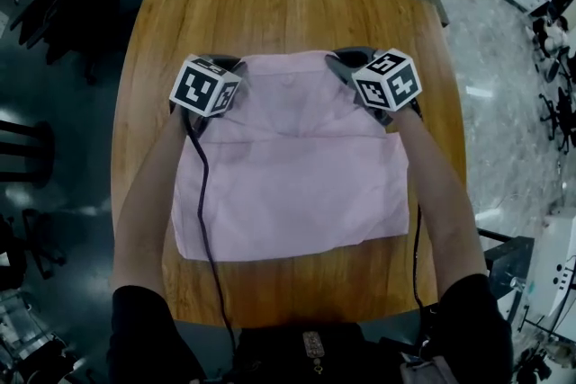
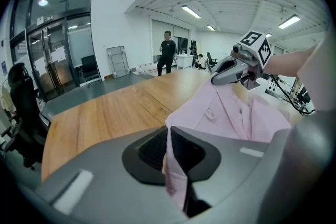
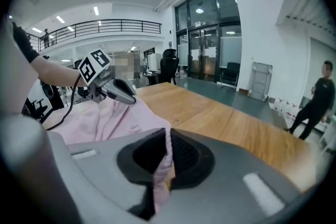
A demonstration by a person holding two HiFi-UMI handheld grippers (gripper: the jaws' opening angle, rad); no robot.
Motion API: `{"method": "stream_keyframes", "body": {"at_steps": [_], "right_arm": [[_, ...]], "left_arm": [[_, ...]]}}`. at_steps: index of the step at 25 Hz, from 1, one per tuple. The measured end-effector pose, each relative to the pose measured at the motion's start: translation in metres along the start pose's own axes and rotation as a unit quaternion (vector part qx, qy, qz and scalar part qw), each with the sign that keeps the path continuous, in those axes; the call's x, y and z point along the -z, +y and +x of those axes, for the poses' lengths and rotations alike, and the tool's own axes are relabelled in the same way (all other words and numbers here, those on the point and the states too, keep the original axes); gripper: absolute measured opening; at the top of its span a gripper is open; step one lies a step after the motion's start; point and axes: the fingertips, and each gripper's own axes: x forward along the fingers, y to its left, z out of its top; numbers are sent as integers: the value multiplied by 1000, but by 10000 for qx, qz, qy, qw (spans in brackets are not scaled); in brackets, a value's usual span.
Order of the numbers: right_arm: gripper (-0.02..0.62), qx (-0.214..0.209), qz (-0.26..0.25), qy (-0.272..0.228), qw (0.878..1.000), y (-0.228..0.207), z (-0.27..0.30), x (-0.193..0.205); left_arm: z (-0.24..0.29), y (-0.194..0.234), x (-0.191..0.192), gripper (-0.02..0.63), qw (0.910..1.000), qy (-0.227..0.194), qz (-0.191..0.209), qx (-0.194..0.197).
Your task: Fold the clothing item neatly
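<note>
We note the pink garment (image 1: 297,184) spread on the wooden table (image 1: 270,13), its near part lying flat toward the person and its far edge gathered up at both corners. Our left gripper (image 1: 220,67) has its jaws pressed together on the far left corner, with a fold of pink cloth pinched between the pads and trailing out below them. Our right gripper (image 1: 349,63) is clamped the same way on the far right corner, cloth caught between its pads, and a person in dark clothes (image 2: 167,52) stands well beyond the table's far end.
</note>
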Motion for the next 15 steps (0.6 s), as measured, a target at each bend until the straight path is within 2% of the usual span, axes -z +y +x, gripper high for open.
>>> {"method": "stream_keyframes", "body": {"at_steps": [4,9,12,15], "right_arm": [[12,-70,-463,-234,9986,27,-31,-24],[12,-251,-871,-520,9945,75,-86,-38],[13,-332,-1180,-587,9907,108,-119,-32],[12,-426,-1365,-580,9880,142,-143,-9]], "left_arm": [[-43,-16,-15,23,9995,-212,210,-114],[-109,-62,-19,23,9969,-370,659,-218],[-141,-101,-11,23,9936,-372,1017,-311],[-160,-141,13,23,9888,-195,1429,-396]]}}
